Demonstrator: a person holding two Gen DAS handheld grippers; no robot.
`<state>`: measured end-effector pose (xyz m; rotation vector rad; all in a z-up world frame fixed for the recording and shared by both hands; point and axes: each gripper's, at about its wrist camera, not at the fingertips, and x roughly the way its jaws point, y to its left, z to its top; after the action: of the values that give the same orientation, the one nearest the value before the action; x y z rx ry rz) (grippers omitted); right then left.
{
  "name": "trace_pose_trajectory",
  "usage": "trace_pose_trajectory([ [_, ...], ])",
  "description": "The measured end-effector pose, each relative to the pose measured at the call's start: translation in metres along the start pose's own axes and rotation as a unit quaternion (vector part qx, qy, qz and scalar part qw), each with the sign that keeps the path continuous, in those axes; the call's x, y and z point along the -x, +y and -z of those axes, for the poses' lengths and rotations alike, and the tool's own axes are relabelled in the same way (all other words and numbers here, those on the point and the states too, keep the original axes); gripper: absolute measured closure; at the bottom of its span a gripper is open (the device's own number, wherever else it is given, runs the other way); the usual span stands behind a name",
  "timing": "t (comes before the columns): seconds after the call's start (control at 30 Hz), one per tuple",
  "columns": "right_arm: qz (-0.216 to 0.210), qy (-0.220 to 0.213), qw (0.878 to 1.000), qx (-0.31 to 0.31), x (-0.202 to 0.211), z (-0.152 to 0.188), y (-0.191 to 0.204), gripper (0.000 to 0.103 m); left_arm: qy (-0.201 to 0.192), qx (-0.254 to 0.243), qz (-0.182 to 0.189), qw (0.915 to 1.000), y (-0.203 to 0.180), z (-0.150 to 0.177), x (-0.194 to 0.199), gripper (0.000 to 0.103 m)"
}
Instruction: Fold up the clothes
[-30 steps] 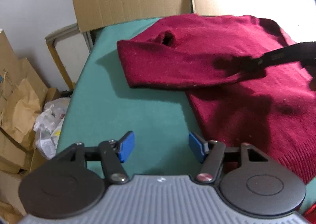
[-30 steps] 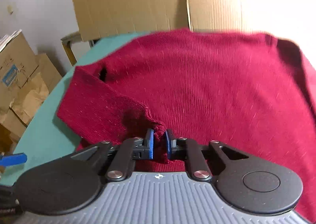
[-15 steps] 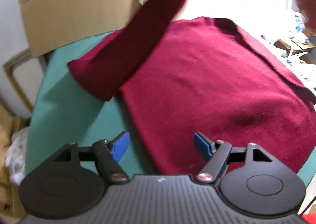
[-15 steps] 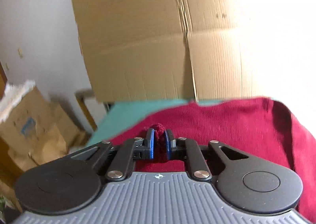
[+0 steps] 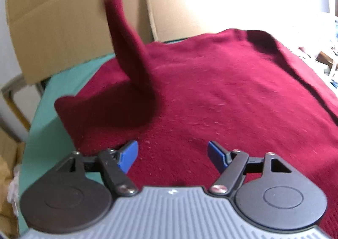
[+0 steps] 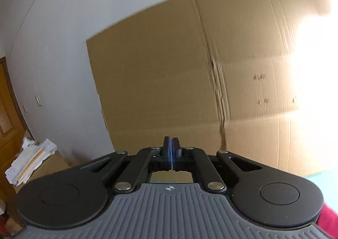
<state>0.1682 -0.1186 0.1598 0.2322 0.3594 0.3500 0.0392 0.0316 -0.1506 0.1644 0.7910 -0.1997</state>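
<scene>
A dark red knit sweater (image 5: 221,95) lies spread on the green table cover (image 5: 48,112). One sleeve (image 5: 128,53) stands up off it in the air, blurred, and nothing shows at its top end. My left gripper (image 5: 172,154) hovers open just above the sweater's near left part, with only flat cloth beneath the blue pads. My right gripper (image 6: 172,150) is high up, pointing at the cardboard, shut with its pads pressed together and no cloth between them. A bit of red cloth (image 6: 329,222) shows at the bottom right corner of the right wrist view.
A big flattened cardboard sheet (image 5: 63,28) stands behind the table against a white wall (image 6: 52,38). Brown boxes with a pile of papers (image 6: 31,158) and a wooden door (image 6: 8,112) are at the left. Clutter lies past the table's right edge (image 5: 329,59).
My right gripper rose with the sleeve cuff pinched in it; now the cuff is gone from its pads and they have closed together. My left gripper slid right from the bare cover onto the sweater.
</scene>
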Motion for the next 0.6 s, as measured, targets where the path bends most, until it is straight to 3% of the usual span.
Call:
trace_pose_trajectory([
  [0.1,-0.002,0.050,0.999,0.018,-0.010,0.015,-0.024,0.093,-0.002,0.025,-0.014,0.9996,0.005,0.008,0.004,0.025],
  [0.17,0.010,0.106,0.994,0.018,-0.028,0.050,-0.046,0.078,0.010,0.036,-0.027,0.9990,0.007,0.018,0.006,0.025],
  [0.33,0.034,0.211,0.977,0.013,-0.085,0.152,-0.081,0.073,0.030,0.052,-0.061,0.9963,0.005,0.038,0.013,0.025],
  [0.47,0.047,0.226,0.971,0.070,-0.131,0.202,-0.066,0.052,0.034,0.048,-0.073,0.9956,-0.003,0.048,0.016,0.025],
  [0.6,0.122,0.223,0.964,0.081,-0.167,0.220,-0.076,0.056,0.031,0.062,-0.081,0.9943,-0.006,0.051,0.017,0.020],
])
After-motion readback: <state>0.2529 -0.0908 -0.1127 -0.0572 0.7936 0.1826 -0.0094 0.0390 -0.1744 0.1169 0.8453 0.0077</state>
